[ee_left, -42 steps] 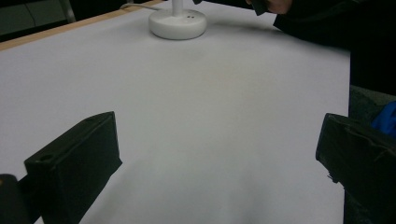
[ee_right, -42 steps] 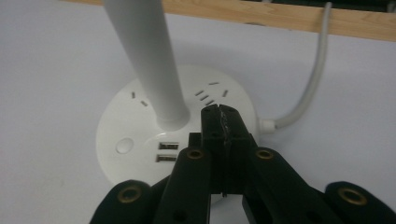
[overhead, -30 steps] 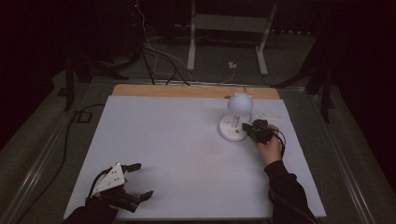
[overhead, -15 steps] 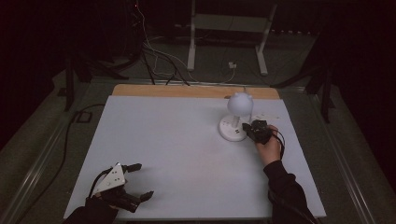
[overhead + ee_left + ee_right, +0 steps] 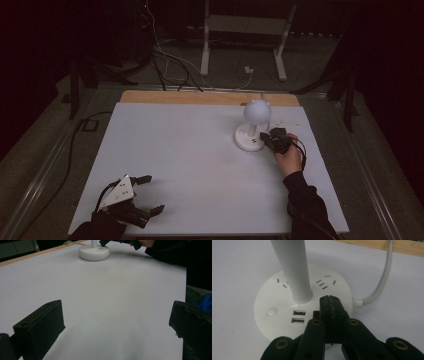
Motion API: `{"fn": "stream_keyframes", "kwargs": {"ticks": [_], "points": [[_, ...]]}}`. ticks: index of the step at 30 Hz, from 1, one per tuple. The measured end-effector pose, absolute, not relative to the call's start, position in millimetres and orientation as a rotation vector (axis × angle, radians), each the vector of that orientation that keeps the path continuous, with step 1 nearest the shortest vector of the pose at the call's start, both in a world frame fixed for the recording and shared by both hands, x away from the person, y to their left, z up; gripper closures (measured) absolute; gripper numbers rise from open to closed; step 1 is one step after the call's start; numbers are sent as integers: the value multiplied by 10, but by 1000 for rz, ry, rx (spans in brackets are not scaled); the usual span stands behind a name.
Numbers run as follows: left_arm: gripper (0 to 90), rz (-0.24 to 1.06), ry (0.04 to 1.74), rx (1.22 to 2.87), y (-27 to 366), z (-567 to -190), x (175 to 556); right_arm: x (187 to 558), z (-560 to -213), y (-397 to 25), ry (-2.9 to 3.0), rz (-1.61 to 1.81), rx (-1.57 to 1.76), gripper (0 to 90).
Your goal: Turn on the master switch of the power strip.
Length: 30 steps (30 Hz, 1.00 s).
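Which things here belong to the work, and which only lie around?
In the work: lamp base with sockets, its round button, right gripper shut over the base.

Lying about: left gripper, open and apart; lamp cable; floor cables.

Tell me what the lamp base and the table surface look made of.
Lamp base: likely moulded white plastic, smooth with a soft sheen, with socket slots and USB ports cut in. Table surface: a matte white sheet, material unclear; a bare wood-coloured strip shows at the far edge.

White lamp (image 5: 252,127); black tool (image 5: 331,305); white table (image 5: 190,165).
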<state>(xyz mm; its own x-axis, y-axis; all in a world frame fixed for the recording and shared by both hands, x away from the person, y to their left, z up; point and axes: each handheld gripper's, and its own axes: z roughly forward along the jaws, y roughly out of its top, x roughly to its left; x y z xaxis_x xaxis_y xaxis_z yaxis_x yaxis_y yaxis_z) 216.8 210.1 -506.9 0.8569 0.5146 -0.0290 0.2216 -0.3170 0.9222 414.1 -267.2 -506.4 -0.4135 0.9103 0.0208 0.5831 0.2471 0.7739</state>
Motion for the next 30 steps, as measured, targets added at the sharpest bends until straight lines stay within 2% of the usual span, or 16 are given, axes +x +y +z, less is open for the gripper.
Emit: {"fn": "stream_keyframes", "kwargs": {"ticks": [30], "points": [[2,323,552,1907,2099,-5075,2178,4166,-5015,-2542,2104,889,1330,900]]}}
